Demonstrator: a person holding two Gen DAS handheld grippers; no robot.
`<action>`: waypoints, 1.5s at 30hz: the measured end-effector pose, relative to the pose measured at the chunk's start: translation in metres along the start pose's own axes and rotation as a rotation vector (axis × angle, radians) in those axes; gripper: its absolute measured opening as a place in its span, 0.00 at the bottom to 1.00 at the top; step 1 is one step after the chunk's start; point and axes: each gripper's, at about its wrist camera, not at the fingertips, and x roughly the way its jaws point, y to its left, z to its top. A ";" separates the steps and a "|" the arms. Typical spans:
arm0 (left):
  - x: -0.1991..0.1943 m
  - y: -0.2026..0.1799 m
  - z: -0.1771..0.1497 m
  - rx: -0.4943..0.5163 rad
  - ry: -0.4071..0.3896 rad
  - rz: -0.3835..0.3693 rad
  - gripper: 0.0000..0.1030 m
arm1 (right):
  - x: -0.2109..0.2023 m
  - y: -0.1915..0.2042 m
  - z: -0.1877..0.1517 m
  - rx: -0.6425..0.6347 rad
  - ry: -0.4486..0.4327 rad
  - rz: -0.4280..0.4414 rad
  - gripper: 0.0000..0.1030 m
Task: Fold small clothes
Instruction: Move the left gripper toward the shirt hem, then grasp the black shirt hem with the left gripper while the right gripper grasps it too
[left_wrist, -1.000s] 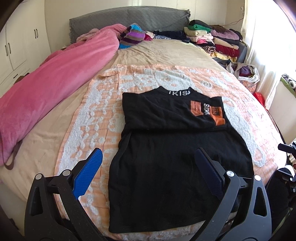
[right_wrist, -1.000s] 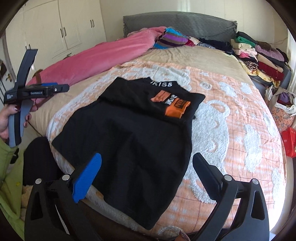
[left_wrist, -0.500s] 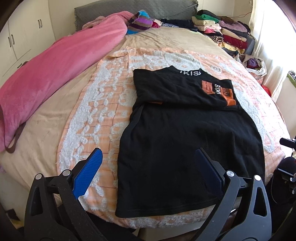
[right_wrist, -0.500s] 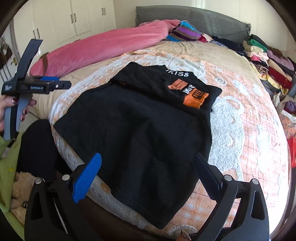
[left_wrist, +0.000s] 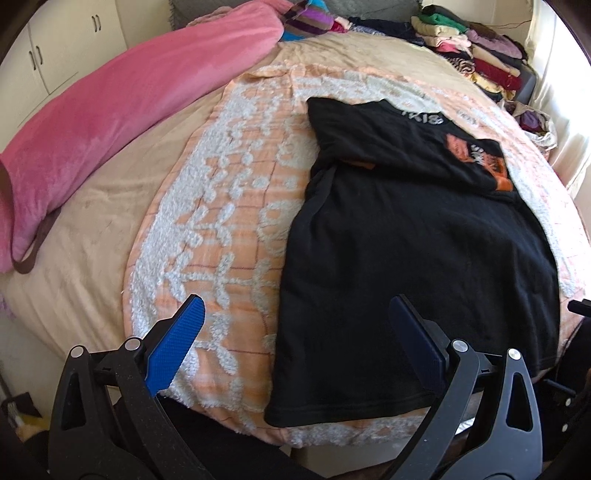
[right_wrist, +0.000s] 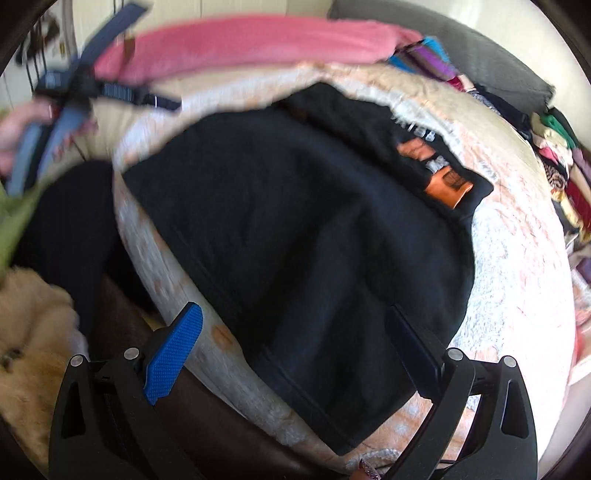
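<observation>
A black t-shirt (left_wrist: 417, 258) lies flat on the peach and white blanket (left_wrist: 229, 206), its top part folded down so an orange print (left_wrist: 480, 158) shows. My left gripper (left_wrist: 295, 332) hangs open above the bed's near edge, over the shirt's lower left hem, holding nothing. In the blurred right wrist view the same black t-shirt (right_wrist: 314, 229) fills the middle. My right gripper (right_wrist: 291, 336) is open over the shirt's near hem, empty. The left gripper (right_wrist: 74, 88) shows at the upper left of that view, held by a hand (right_wrist: 14, 129).
A long pink blanket roll (left_wrist: 122, 110) lies along the bed's left side. Piles of folded clothes (left_wrist: 476, 59) stack at the far right by the grey headboard (right_wrist: 480, 55). White cupboards (left_wrist: 55, 62) stand on the left. A green sleeve (right_wrist: 14, 221) and beige fluffy thing (right_wrist: 33, 325) sit at the lower left.
Both grippers have dropped closer to the bed's near edge. The left one shifted leftward, so the shirt sits further right. The right view swung fast and blurred. Both stay open.
</observation>
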 end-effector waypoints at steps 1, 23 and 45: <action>0.004 0.003 -0.002 -0.003 0.007 0.003 0.91 | 0.005 0.004 0.000 -0.019 0.022 -0.001 0.96; 0.057 0.003 -0.022 -0.086 0.148 -0.183 0.23 | 0.045 -0.001 -0.003 -0.056 0.141 -0.110 0.16; 0.035 0.009 0.079 -0.263 -0.028 -0.391 0.04 | -0.002 -0.110 0.073 0.168 -0.207 -0.155 0.11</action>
